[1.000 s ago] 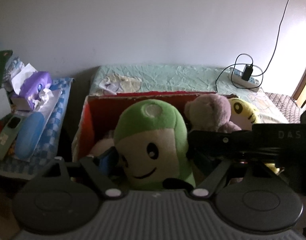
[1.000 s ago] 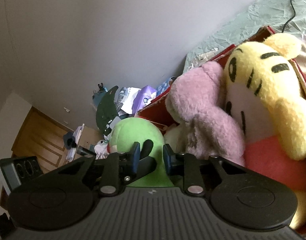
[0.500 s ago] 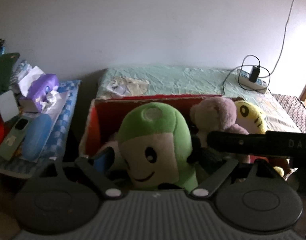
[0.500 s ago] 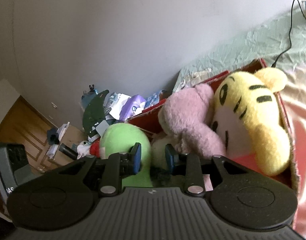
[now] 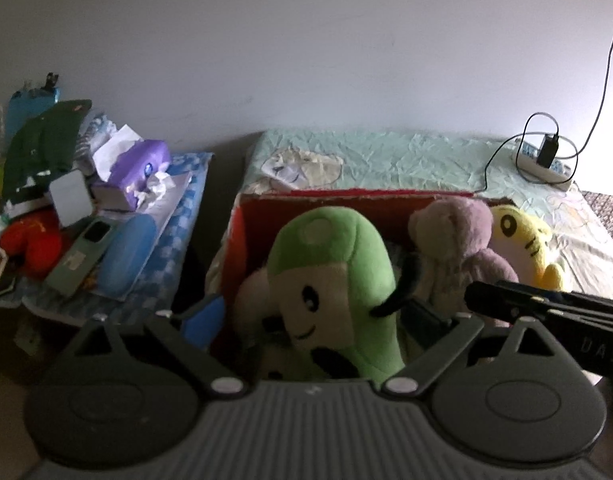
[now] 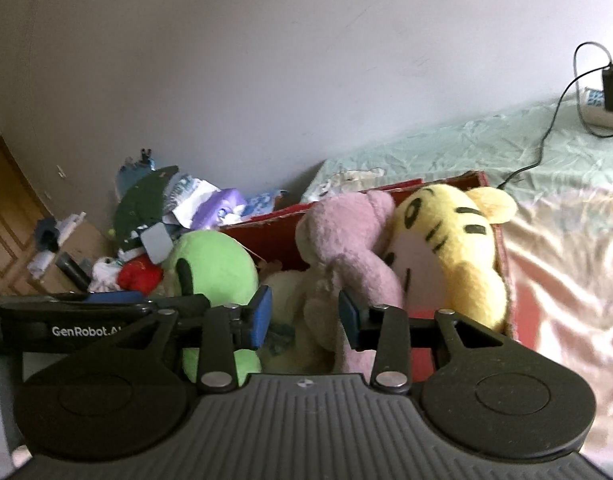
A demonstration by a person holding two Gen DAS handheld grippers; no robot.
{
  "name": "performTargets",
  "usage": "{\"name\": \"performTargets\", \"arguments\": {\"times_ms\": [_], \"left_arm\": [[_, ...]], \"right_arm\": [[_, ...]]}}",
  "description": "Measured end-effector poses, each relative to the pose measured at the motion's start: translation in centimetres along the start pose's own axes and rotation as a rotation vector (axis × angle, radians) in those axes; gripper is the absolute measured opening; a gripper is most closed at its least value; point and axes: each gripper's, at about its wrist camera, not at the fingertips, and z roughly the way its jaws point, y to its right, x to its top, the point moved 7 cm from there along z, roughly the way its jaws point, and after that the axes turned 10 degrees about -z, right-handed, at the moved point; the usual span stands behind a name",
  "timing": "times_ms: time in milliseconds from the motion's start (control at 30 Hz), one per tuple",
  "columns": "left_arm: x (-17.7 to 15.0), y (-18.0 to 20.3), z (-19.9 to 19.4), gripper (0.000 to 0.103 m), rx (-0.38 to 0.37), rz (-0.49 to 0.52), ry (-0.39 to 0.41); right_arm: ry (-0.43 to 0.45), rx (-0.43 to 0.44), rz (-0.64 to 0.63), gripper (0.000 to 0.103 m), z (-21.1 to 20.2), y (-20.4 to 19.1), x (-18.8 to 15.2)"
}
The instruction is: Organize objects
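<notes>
A red box point(image 5: 334, 200) on the bed holds a green plush point(image 5: 334, 268), a pink plush bear point(image 5: 458, 240) and a yellow tiger plush point(image 5: 522, 240). My left gripper point(image 5: 314, 316) is open, its fingers wide on either side of the green plush, which leans to the right. My right gripper point(image 6: 304, 316) is open and empty, close above the box point(image 6: 278, 236). Through it I see the green plush point(image 6: 214, 264), the pink bear point(image 6: 346, 244) and the yellow tiger point(image 6: 454, 248). The right gripper's body shows at the right in the left wrist view point(image 5: 546, 304).
A cluttered side table point(image 5: 170, 272) stands left of the box with a purple tissue box point(image 5: 138, 172), a phone point(image 5: 82, 252) and a red toy point(image 5: 30, 244). A power strip point(image 5: 546, 160) with cables lies on the bed's far right. A wooden door point(image 6: 6, 224) is at far left.
My right gripper has let go of the green plush's black part, opened and pulled back from the box. My left gripper has backed off. The green plush now tilts right.
</notes>
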Motion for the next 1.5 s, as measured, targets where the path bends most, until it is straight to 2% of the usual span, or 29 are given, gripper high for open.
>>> {"name": "performTargets", "arguments": {"times_ms": [233, 267, 467, 667, 800, 1000, 1200, 1400, 1500], "left_arm": [[-0.9, 1.6, -0.3, 0.096, 0.045, 0.047, -0.022], [-1.0, 1.8, -0.3, 0.103, 0.042, 0.05, -0.026], [-1.2, 3.3, -1.0, 0.102, 0.073, 0.099, 0.004], [-1.5, 3.8, -0.8, 0.102, 0.067, 0.104, -0.019], [-2.0, 3.5, -0.4, 0.102, 0.071, 0.104, -0.037], [-2.7, 2.8, -0.1, 0.102, 0.051, 0.089, -0.069], [-2.9, 2.6, -0.5, 0.102, 0.021, 0.094, -0.063], [-2.7, 4.6, -2.3, 0.102, -0.029, 0.133, -0.011], [-3.0, 6.0, -2.8, 0.102, -0.049, 0.15, -0.009]], "right_arm": [[-0.018, -0.035, 0.013, 0.041, -1.2, 1.1, -0.6], [-0.017, -0.042, 0.012, 0.041, -1.6, 1.3, -0.7], [-0.012, -0.081, 0.023, 0.043, -2.5, 1.9, -1.2], [-0.013, -0.088, 0.049, 0.044, -2.8, 2.0, -1.9], [-0.007, -0.096, 0.051, 0.052, -2.8, 1.8, -2.2], [0.01, -0.109, 0.075, 0.055, -2.8, 1.6, -2.2], [0.036, -0.127, 0.076, 0.056, -3.6, 1.2, -2.3], [0.07, -0.178, 0.081, 0.056, -6.3, 2.7, -2.0], [0.084, -0.206, 0.109, 0.056, -7.8, 4.3, -2.1]]}}
